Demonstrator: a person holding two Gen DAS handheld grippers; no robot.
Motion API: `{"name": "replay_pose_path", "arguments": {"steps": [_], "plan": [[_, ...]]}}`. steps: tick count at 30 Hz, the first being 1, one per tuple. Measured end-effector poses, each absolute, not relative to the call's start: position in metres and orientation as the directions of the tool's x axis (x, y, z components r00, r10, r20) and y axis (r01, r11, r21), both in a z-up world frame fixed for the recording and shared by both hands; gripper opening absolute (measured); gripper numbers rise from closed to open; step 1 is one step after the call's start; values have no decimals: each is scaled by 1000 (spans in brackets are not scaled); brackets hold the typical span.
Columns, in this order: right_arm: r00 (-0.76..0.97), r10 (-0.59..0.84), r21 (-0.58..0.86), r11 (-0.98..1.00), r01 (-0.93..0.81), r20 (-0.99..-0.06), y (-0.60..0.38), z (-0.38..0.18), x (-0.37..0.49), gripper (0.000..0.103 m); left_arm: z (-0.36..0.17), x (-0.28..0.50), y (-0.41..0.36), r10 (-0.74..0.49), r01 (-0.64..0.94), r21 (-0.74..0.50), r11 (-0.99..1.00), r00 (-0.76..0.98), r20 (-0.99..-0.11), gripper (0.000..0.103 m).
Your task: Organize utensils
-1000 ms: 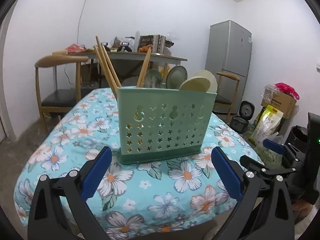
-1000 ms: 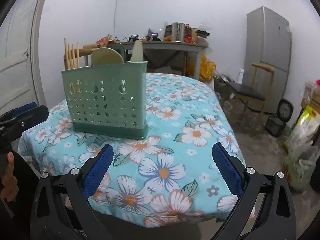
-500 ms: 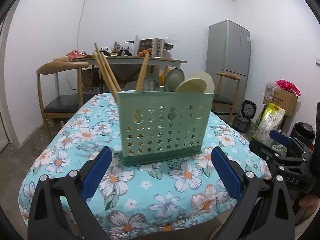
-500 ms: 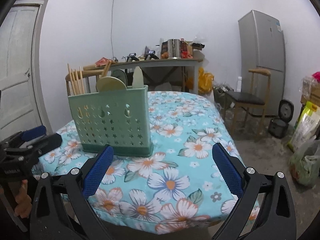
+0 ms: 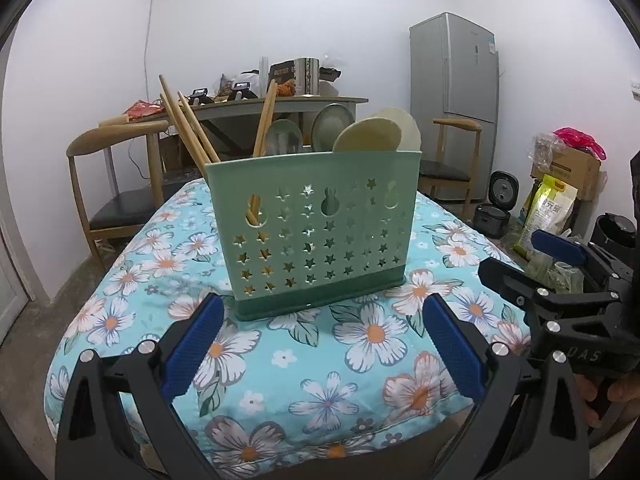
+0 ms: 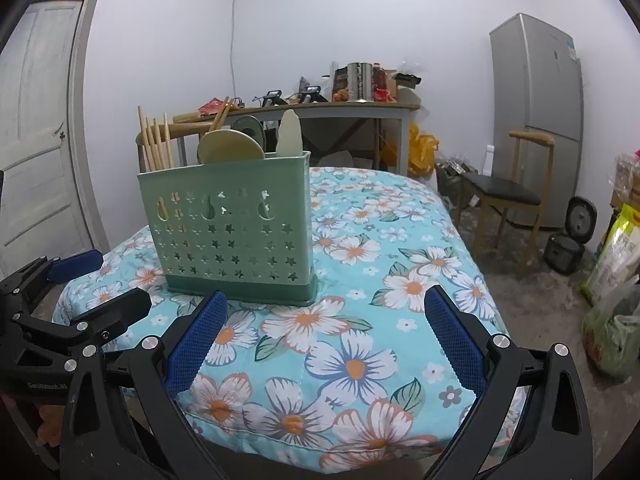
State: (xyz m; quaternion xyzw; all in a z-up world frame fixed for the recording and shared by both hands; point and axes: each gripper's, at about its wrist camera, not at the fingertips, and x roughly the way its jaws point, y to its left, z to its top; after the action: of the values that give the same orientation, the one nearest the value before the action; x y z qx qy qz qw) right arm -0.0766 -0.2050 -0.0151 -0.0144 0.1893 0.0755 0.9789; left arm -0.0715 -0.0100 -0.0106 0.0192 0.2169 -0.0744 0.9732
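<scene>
**Both grippers drawn back, utensil holder upright on the floral cloth**

Since a second ago: pulled back a little and raised in both views, with the holder sitting slightly higher in frame and, in the left view, the other gripper now well inside the right edge instead of at the margin. Holder itself unmoved on the cloth.

Left wrist view: left gripper [image 5: 322, 338] spread wide, blue pads [image 5: 192, 346] empty and hovering above the near edge of the table [image 5: 280, 392] with its turquoise flowered cloth. Straight ahead, between the two fingers' lines and a little beyond their tips, the green utensil holder [image 5: 316, 236], upright, perforated with stars. Wooden chopsticks [image 5: 188, 128] leaning out of its left compartment; spoons [image 5: 366, 134], bowls up, rising from the middle and right compartments. At the right edge, the right gripper [image 5: 560, 264], off the table's side, gripped from below by a hand [image 5: 612, 392]. Behind: a wooden chair [image 5: 116, 184], a cluttered side table [image 5: 280, 104], a grey fridge [image 5: 454, 100].

Right wrist view: right gripper [image 6: 324, 336] likewise spread wide, nothing between the pads, over the table's near corner. Holder ahead and left of centre, standing clear of the fingertips, chopsticks at its far left end, spoons beside them. At lower left, the left gripper, fingers apart, beside the table edge. White door [image 6: 36, 128] on the left wall.
</scene>
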Motion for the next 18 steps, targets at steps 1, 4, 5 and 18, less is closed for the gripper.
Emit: {"name": "replay_pose_path", "arguments": {"steps": [1, 4, 5, 18], "plan": [[917, 139, 0, 989, -150, -374, -205, -15, -76, 95, -10, -72, -11, -135, 152, 6, 988, 896, -423, 97], [914, 135, -1, 989, -146, -381, -206, -16, -76, 95, -10, -72, -11, -139, 153, -1, 988, 897, -421, 97], [914, 132, -4, 989, -145, -384, -206, -17, -76, 95, -10, -72, -11, -135, 149, 0, 989, 898, -419, 97], [917, 114, -8, 992, -126, -384, -207, -17, -76, 95, -8, -69, 0, -114, 106, -42, 993, 902, -417, 97]]}}
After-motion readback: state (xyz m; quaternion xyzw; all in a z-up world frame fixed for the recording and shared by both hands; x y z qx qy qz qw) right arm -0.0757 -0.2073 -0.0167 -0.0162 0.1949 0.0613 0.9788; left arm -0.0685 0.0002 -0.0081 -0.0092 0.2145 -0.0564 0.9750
